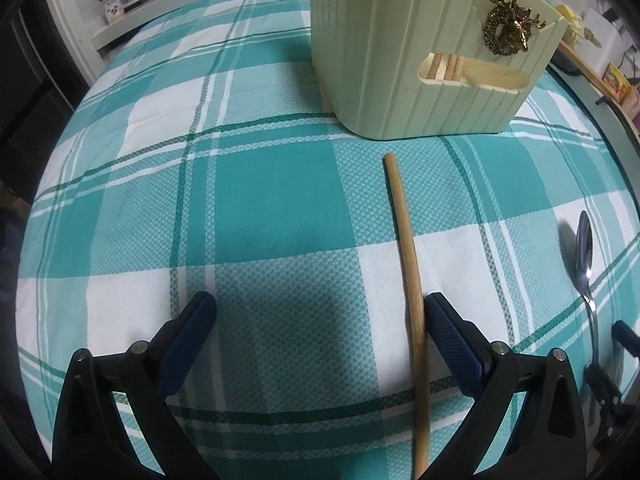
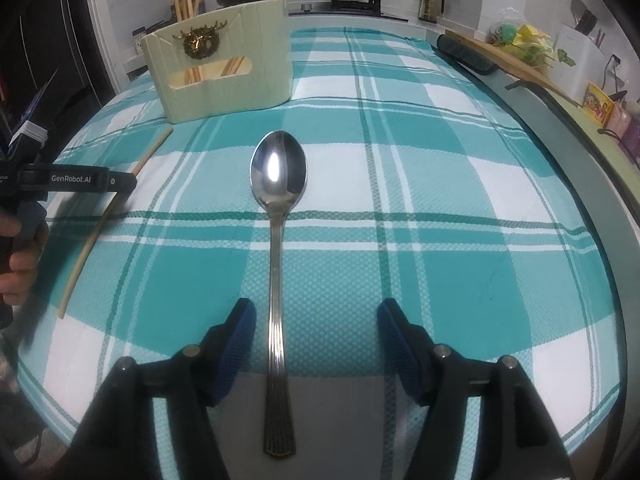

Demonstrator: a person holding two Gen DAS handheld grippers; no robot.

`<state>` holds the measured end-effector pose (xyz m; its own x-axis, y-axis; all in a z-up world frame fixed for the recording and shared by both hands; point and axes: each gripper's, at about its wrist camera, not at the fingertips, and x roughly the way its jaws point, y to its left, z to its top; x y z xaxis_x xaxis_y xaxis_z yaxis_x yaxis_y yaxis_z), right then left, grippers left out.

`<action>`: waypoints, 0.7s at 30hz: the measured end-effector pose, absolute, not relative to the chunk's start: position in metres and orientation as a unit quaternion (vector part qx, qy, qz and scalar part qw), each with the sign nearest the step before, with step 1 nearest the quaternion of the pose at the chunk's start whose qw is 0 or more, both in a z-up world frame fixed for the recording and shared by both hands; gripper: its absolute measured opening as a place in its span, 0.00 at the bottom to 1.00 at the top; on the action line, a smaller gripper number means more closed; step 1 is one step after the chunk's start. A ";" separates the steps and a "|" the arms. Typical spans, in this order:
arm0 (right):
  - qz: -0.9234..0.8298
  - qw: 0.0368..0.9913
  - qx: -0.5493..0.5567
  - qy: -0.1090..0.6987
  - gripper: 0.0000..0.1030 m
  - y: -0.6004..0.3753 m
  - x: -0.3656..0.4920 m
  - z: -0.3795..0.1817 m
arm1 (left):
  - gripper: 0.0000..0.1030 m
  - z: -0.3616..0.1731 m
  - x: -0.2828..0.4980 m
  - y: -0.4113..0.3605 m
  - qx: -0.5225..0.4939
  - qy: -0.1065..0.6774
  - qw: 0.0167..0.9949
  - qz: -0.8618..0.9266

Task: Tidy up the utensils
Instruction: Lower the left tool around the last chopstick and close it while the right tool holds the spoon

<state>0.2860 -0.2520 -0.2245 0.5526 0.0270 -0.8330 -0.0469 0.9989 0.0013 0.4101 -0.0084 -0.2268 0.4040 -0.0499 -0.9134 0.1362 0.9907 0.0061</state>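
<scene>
Single wooden chopstick (image 1: 408, 264) flat on teal checked cloth (image 1: 260, 184), just inside right pad of left gripper (image 1: 320, 320), jaws spread wide, nothing pinched. Steel spoon (image 2: 278, 208) flat alongside, handle between parted jaws of right gripper (image 2: 316, 332), pads clear of it. Cream utensil holder (image 2: 224, 64) beyond, more chopsticks inside.
</scene>
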 end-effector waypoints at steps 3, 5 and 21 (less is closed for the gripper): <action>0.033 0.871 -0.029 0.490 0.70 -0.248 0.302 -0.224 | 0.99 -0.227 0.410 -0.012 0.041 0.542 0.837 -0.059; 0.038 0.867 -0.033 0.495 0.70 -0.245 0.315 -0.224 | 0.99 -0.226 0.411 -0.014 0.041 0.544 0.836 -0.061; 0.019 0.886 -0.028 0.463 0.59 -0.229 0.387 -0.224 | 0.38 -0.213 0.417 -0.056 0.058 0.535 0.836 -0.104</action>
